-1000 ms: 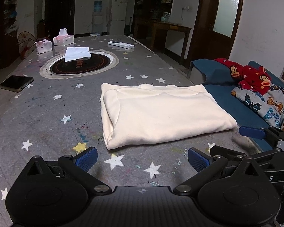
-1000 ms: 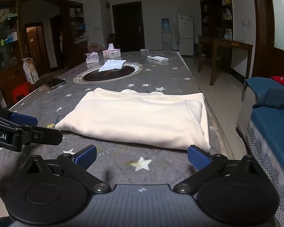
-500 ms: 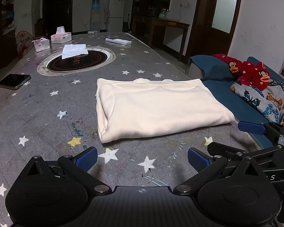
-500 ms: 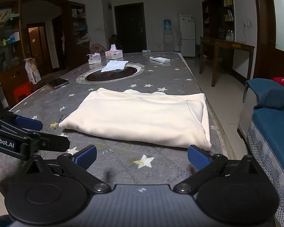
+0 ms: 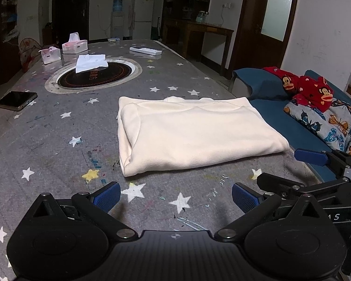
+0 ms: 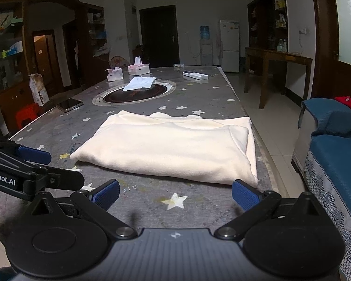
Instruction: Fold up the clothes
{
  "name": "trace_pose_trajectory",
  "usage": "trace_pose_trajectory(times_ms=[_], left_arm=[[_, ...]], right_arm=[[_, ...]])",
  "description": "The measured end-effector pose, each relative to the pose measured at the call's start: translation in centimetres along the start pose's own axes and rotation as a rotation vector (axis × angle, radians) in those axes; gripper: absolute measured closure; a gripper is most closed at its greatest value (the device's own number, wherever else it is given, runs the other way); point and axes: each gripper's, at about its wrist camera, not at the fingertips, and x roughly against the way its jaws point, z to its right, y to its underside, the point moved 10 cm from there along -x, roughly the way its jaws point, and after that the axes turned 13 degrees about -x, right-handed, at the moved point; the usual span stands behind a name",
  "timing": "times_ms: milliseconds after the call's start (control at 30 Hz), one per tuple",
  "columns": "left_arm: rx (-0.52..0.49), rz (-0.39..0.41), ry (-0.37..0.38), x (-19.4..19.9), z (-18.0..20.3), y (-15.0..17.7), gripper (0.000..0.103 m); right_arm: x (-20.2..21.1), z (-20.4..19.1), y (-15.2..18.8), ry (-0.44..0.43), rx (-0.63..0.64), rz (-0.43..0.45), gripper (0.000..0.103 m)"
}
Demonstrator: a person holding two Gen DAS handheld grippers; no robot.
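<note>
Cream folded garment flat ahead of both grippers' spread, empty fingers.

Left gripper and right gripper agape, empty

The cream garment is soft, fuzzy cloth. The table cover looks matt and rough. The phone is smooth and shiny.
</note>
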Motion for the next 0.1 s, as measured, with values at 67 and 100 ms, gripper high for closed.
trace_pose_trajectory(times_ms=[67, 100], left_arm=[[0.000, 0.000, 0.001, -0.01, -0.01, 0.01, 0.000], [0.001, -0.001, 0.002, -0.05, -0.03, 0.01, 0.000]], right_arm=[[-0.06, 0.12, -0.02, 0.003, -0.004, 0.000, 0.000], [-0.10, 0.17, -0.03, 0.005, -0.004, 0.000, 0.000]])
